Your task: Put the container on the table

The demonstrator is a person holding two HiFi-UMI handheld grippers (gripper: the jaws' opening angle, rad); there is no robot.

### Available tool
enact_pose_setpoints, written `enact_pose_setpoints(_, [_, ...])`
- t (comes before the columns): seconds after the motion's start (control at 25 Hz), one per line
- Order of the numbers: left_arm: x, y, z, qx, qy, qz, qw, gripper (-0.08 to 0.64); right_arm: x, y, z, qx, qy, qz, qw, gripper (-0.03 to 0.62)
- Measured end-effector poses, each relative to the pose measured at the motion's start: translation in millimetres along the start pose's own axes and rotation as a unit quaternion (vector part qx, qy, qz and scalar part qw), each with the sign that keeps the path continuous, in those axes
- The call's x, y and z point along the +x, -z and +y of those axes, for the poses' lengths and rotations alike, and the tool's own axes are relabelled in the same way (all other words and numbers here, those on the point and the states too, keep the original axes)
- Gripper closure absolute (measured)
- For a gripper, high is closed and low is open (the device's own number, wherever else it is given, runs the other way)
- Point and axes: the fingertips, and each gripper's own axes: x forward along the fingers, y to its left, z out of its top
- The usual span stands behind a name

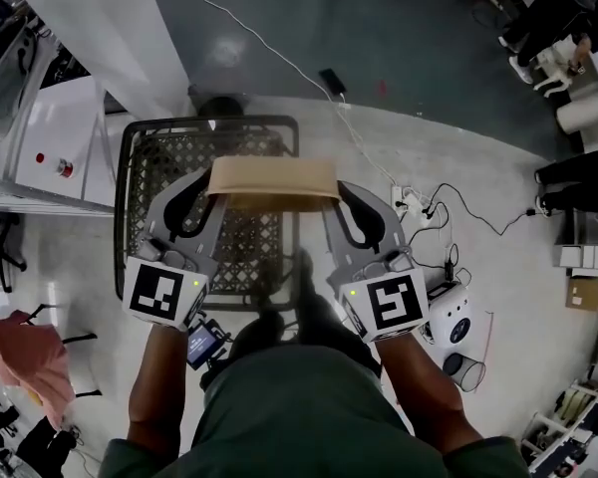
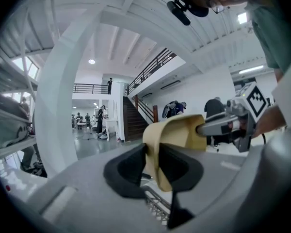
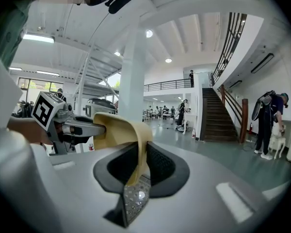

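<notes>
**Tally: one container, two grippers, one bench**

One container [image 1: 274, 179] was in view, and one mesh bench [image 1: 209, 122]. There were two grippers, the left gripper [image 1: 204, 192] and the right gripper [image 1: 347, 195]. Each had two fingers [image 2: 128, 171] and one marker cube [image 1: 164, 294], making two cubes in all. Two forearms [image 1: 159, 386] showed. On the floor [image 1: 429, 58] lay one power strip [image 1: 411, 202], one pink cloth [image 1: 20, 352] and one cardboard box [image 1: 583, 292]. One white pillar [image 1: 130, 28] stood nearby. The far people [image 2: 99, 120] were too small to count.
</notes>
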Motion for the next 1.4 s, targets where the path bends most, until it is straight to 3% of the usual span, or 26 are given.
enact_pose_setpoints(0.68, [52, 76, 30, -0.03, -0.031, 0.076, 0.9962, 0.488, 71, 89, -24, 0.033, -0.05, 0.079, 0.995, 0.535])
enact_pose_setpoints(1.4, [85, 186, 41, -0.079, -0.037, 0.164, 0.9826, 0.489, 115, 188, -29, 0.075, -0.071, 0.162, 0.982, 0.537])
